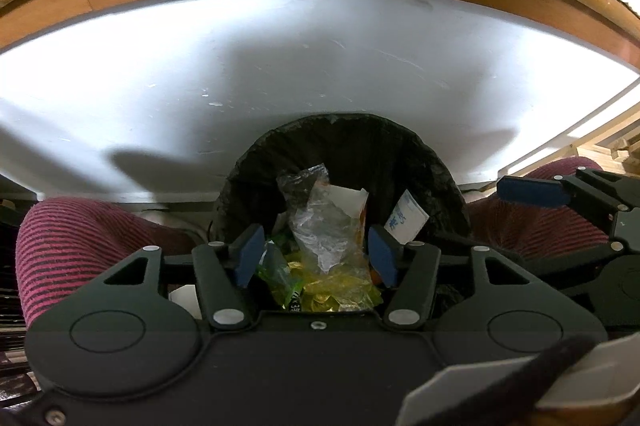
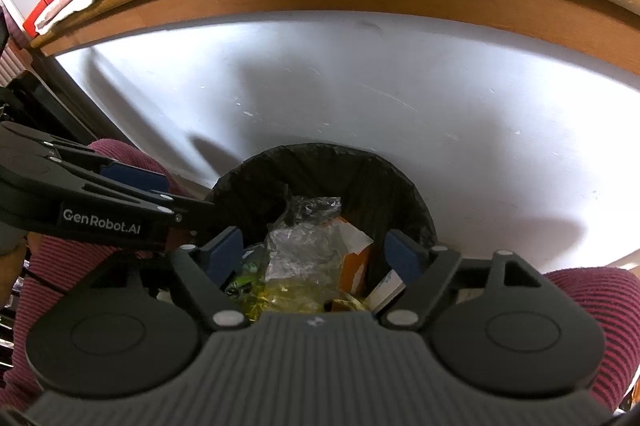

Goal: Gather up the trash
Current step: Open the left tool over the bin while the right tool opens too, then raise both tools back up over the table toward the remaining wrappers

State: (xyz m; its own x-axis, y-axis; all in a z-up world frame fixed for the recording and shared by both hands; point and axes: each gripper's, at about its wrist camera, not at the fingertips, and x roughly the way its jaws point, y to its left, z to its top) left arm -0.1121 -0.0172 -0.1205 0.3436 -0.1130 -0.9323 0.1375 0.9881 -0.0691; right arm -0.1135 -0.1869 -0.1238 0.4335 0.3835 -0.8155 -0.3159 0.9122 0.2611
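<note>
My two wrist cameras sit side by side, both looking steeply down from close above into the same black-lined trash bin (image 1: 420, 161) (image 2: 384, 181) against the white panel (image 1: 320, 57) (image 2: 440, 85).

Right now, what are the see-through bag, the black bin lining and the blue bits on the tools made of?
The see-through bag looks like thin shiny plastic film: crinkled, with glints. The black bin lining seems to be a thin plastic bag, wrinkled and dull. The blue pads on the left tool look like soft matte rubber or foam; which one is unclear.
</note>
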